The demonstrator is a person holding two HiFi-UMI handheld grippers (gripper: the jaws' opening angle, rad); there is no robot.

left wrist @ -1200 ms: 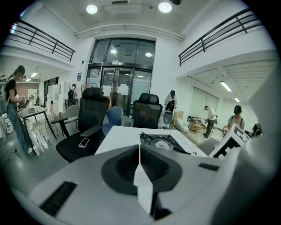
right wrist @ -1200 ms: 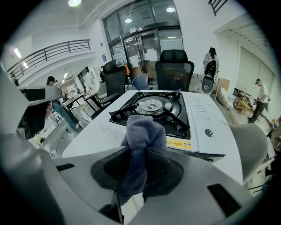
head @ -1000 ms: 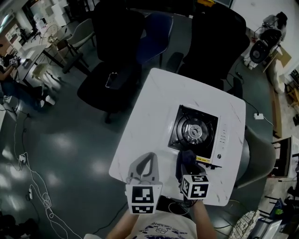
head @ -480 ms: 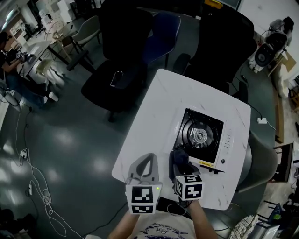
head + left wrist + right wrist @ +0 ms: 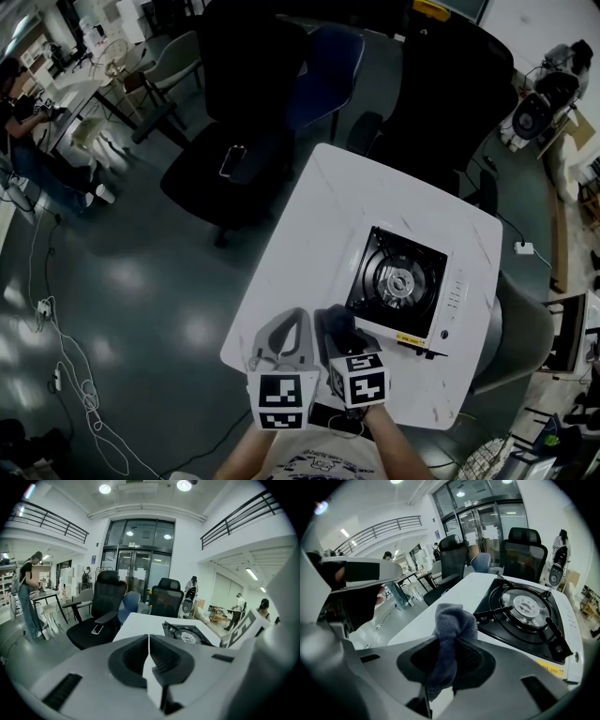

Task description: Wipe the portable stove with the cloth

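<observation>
The portable stove is white with a black burner top and sits on the right half of the white table; it also shows in the right gripper view as stove. My right gripper is shut on a dark grey-blue cloth, which bunches up above the jaws. It hovers just left of the stove's near corner. My left gripper is beside it over the table's near edge, shut with nothing between its fingers.
Two black office chairs and a blue one stand beyond the table; a phone lies on one seat. Cables trail over the dark floor at left. A person stands at a far table.
My right gripper with the cloth has drawn back leftward, off the stove's near edge, and now sits close beside the left gripper. The left gripper has barely moved.
</observation>
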